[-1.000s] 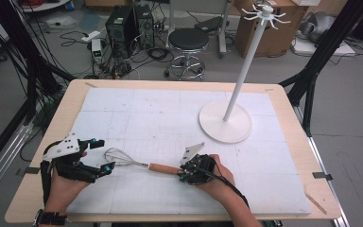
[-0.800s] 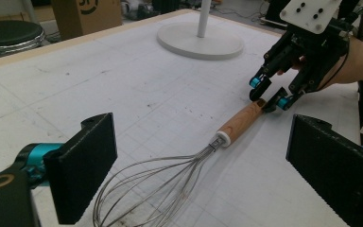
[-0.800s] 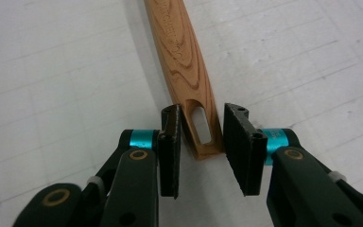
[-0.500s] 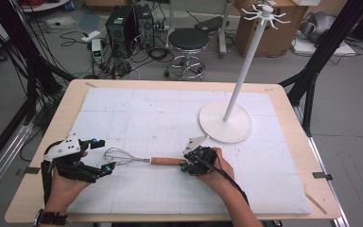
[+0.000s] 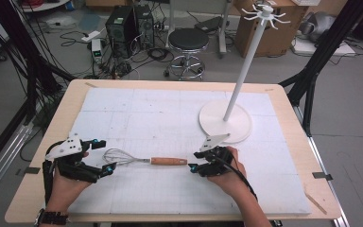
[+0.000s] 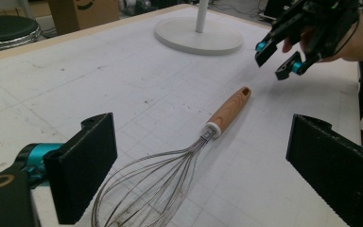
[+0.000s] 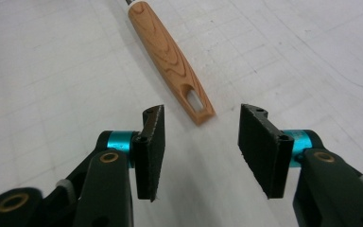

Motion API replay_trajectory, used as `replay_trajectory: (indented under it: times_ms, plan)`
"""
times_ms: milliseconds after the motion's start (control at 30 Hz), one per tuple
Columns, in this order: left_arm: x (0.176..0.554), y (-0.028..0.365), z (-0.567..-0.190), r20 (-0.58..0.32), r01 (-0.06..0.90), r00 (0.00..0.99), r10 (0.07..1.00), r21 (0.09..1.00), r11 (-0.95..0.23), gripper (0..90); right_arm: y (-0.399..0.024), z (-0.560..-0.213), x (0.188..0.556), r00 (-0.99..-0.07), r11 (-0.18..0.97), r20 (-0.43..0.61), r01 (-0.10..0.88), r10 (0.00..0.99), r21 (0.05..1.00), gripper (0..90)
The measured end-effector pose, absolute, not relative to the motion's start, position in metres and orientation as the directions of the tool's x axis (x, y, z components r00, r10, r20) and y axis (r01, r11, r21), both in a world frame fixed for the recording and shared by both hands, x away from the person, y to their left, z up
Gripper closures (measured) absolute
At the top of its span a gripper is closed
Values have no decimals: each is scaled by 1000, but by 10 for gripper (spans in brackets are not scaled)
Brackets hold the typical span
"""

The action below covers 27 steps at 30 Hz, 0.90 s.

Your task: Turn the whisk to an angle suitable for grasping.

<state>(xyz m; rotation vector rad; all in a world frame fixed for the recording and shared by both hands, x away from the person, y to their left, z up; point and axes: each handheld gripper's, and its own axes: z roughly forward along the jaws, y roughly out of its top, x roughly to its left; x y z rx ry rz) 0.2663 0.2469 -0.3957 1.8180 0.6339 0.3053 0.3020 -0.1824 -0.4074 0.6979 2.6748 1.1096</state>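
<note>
A wire whisk [image 5: 120,157] with a wooden handle [image 5: 168,161] lies flat on the white mat. My left gripper [image 5: 101,156] stands open at the whisk's wire end. In the left gripper view the wire head [image 6: 163,172] lies between the wide jaws of the left gripper [image 6: 198,175], and neither pad touches it. My right gripper [image 5: 193,161] is open just past the handle's free end, its jaws having just been opening. In the right gripper view the slotted handle [image 7: 170,61] ends just ahead of the right gripper [image 7: 201,146], with nothing between the pads.
A white stand with a round base [image 5: 225,121], a tall pole and hooks on top stands at the back right of the mat. Behind the wooden table [image 5: 283,94] are a stool [image 5: 188,40], cables and boxes on the floor.
The right gripper opened, let go of the whisk handle and drew back to the right. The whisk swung from slightly tilted to level on the mat. The left gripper kept still.
</note>
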Motion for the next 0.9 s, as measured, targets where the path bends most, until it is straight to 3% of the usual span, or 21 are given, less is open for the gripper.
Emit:
replay_trajectory:
  times_ms: [300, 533, 900]
  plan:
    - [268, 241, -399, -108, 276, 828, 550, 932, -233, 98, -233, -396, 285, -819, 530, 0, 371, 573, 763, 354]
    - [269, 239, -399, -109, 278, 830, 547, 931, -236, 98, -276, -404, 270, -762, 417, 47, 403, 646, 815, 279]
    - [272, 236, -400, -109, 276, 836, 537, 931, -240, 98, -303, -418, 257, -701, 345, 84, 447, 709, 825, 125]
